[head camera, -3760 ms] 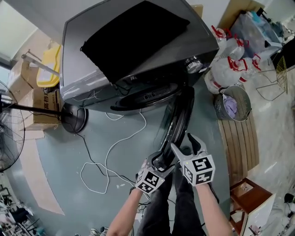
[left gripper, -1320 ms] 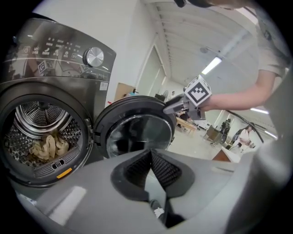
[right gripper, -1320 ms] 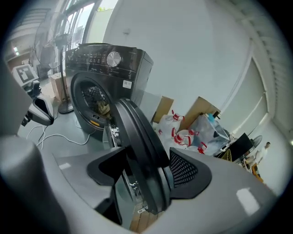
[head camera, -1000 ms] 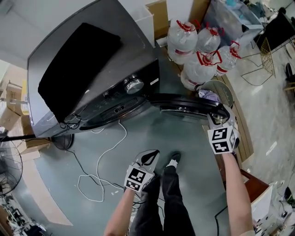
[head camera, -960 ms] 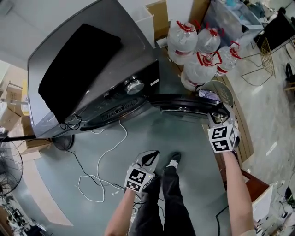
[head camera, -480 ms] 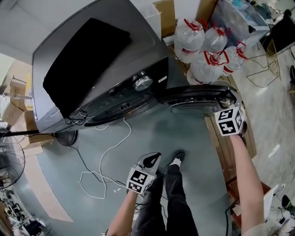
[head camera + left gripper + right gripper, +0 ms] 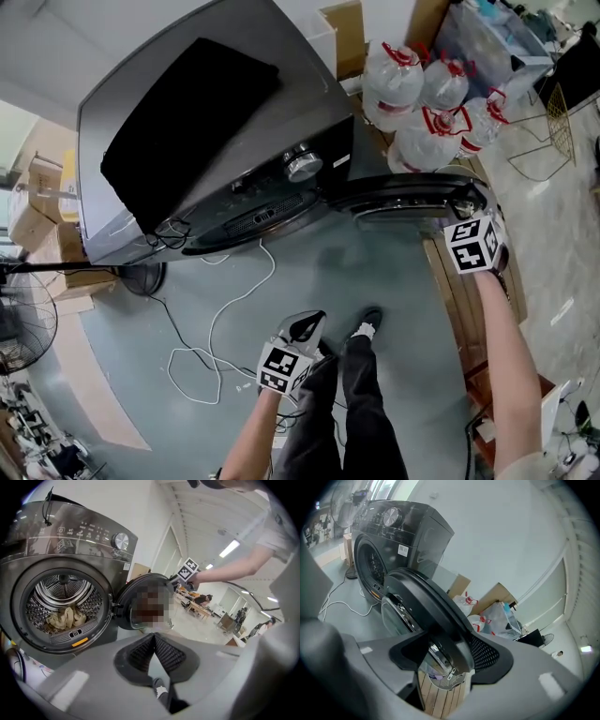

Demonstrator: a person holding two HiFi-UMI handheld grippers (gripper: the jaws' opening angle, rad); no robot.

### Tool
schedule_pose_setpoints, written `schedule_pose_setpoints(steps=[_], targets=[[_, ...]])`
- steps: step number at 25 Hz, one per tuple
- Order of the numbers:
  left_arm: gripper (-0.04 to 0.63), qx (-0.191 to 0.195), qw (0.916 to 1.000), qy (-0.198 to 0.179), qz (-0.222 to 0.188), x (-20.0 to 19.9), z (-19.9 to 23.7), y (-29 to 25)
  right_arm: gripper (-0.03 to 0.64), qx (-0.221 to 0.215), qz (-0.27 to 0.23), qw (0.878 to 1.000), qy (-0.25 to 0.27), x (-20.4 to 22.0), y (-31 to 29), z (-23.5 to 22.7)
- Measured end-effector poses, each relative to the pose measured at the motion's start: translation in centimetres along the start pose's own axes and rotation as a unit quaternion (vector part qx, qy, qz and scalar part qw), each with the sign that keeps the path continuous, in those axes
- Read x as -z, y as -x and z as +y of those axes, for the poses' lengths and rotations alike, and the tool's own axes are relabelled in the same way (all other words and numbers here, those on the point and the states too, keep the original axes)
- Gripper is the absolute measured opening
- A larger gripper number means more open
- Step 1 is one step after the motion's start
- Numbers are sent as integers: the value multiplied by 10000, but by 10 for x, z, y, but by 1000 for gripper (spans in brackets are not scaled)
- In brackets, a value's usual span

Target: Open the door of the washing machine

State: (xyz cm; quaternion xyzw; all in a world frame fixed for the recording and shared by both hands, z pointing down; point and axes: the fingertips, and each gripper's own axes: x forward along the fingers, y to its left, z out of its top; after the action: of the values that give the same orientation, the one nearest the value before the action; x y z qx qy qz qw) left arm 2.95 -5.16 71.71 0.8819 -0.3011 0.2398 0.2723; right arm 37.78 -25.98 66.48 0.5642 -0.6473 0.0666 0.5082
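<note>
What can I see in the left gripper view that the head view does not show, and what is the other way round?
Left gripper view only: the inside of the drum, with pale cloth in it. Head view only: the black cover on top, water bottles, a white cable. Both: the washing machine, its open door, and the right hand-held gripper at the door's edge.

The boxy metal washing machine [image 7: 309, 98] is dark grey, a flat black mat [image 7: 183, 131] over its top, its round glass door [image 7: 403, 192] black-rimmed. Black-and-white square markers pattern the left gripper [image 7: 307, 324] and right gripper [image 7: 463, 202]. A white cable [image 7: 217, 319] crosses the grey-green floor [image 7: 375, 272].
</note>
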Motion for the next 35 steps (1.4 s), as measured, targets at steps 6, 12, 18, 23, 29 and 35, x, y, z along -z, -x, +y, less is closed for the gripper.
schedule_pose_setpoints(steps=[6,12,18,23,29,35], targets=[[57,80,10000,4,3,3,-9,1,272,-4,-30,9998,188,4,11,4],[57,-21,10000,54,-51,4,-9,5,267,-46,16,9997,222,13,12,5],[57,-114,9999,78,-63,10,-5,10,268,65,-56,10000,21,6,19,-3],[57,-267,9994,184,-135,7,1,15,268,14,-396,9986,-347,-15,48,5],[58,-592,9958,538,-451,-18,2,50,268,-483,-732,9938,-684,-30,102,60],[58,-1080,9874,885,-749,-41,18,114,268,-1152,-1137,9745,-1556,-66,182,129]])
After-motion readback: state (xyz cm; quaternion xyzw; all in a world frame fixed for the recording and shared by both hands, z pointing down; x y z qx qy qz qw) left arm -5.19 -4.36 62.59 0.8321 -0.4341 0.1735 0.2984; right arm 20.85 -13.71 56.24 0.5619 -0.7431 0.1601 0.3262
